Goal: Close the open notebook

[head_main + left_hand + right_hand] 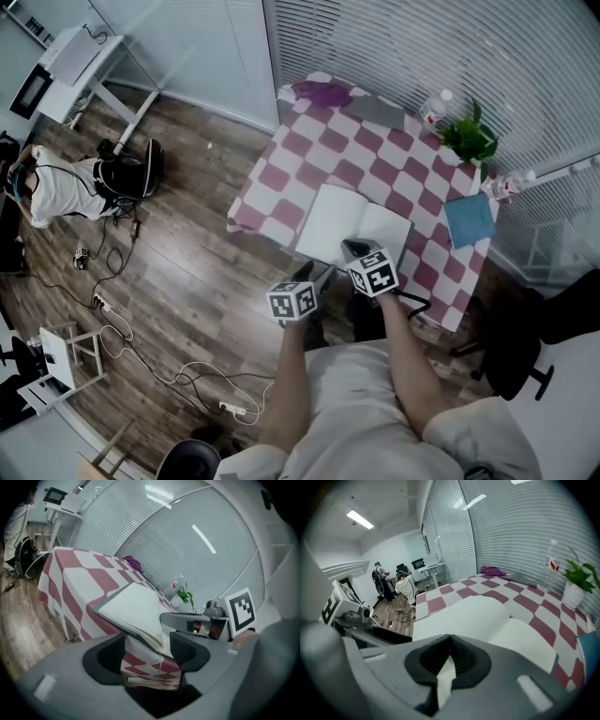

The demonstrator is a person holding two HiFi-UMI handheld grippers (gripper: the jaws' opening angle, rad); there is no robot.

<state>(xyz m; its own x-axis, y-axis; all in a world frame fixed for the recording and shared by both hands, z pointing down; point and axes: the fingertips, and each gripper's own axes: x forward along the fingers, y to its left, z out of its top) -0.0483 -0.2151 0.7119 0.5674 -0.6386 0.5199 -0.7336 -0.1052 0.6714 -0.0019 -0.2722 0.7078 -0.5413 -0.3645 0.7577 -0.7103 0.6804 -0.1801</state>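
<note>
An open notebook [352, 228] with blank white pages lies flat at the near edge of the pink-and-white checked table [309, 155]. My left gripper [305, 275] sits just off that edge, below the notebook's left page. Its jaws stand wide apart, and the notebook's near edge [136, 609] shows between and beyond them, untouched by the pads. My left gripper [149, 644] holds nothing. My right gripper [354, 249] hovers over the notebook's near edge, close to the spine. In the right gripper view its jaws [450, 641] meet with nothing in them, above the white pages [487, 618].
On the table's far side stand a potted plant [469, 139], a water bottle [436, 108], a purple cloth [323, 92] and a grey flat item [375, 111]. A blue book [469, 220] lies at the right. Cables and a crouching person [56, 187] are on the floor at the left.
</note>
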